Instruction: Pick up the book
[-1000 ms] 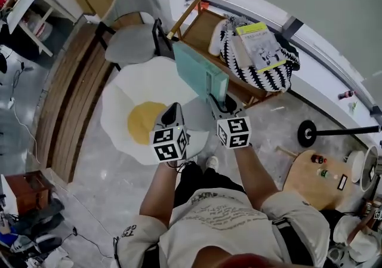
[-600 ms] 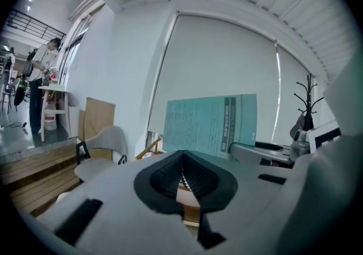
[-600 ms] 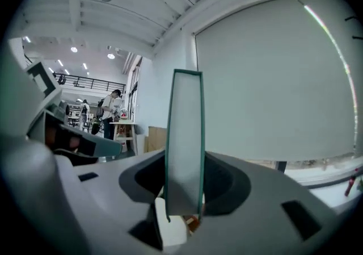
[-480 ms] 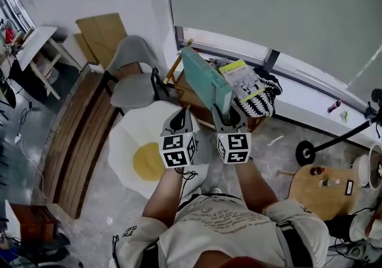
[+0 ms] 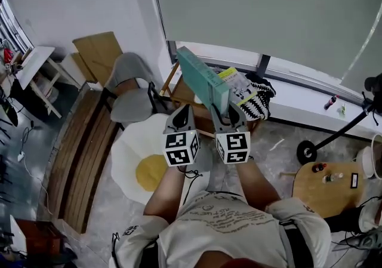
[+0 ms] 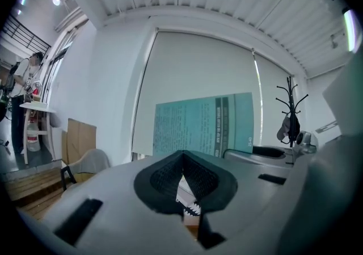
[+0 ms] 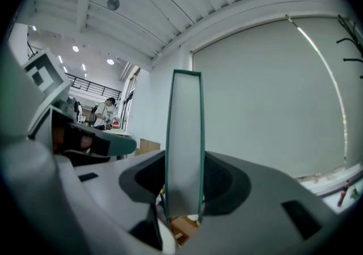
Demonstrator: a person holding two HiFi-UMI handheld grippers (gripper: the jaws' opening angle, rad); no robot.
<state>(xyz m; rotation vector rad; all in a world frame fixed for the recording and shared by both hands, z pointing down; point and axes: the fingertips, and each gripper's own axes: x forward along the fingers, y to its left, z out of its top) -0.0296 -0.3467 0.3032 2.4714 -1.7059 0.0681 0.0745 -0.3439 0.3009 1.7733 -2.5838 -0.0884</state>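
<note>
A thin teal book (image 5: 203, 83) stands on edge in the air in front of the window blind, and my right gripper (image 5: 226, 115) is shut on its lower end. In the right gripper view the book's white page edge (image 7: 185, 140) runs straight up from between the two dark pads. Just to the left and level with it, my left gripper (image 5: 182, 117) is shut with nothing held. In the left gripper view the book's printed cover (image 6: 204, 125) shows beyond the closed pads (image 6: 161, 179).
Below the book is a wooden stand (image 5: 186, 95) with a black-and-white knit cushion (image 5: 261, 97) and a yellow-edged booklet (image 5: 239, 85). A grey chair (image 5: 131, 85), an egg-shaped rug (image 5: 149, 165), a round wooden table (image 5: 325, 184) and a lamp base (image 5: 306, 152) surround me.
Both grippers have risen together, and the book has gone up with the right one, away from the stand to the height of the blind. The left gripper stays beside it.
</note>
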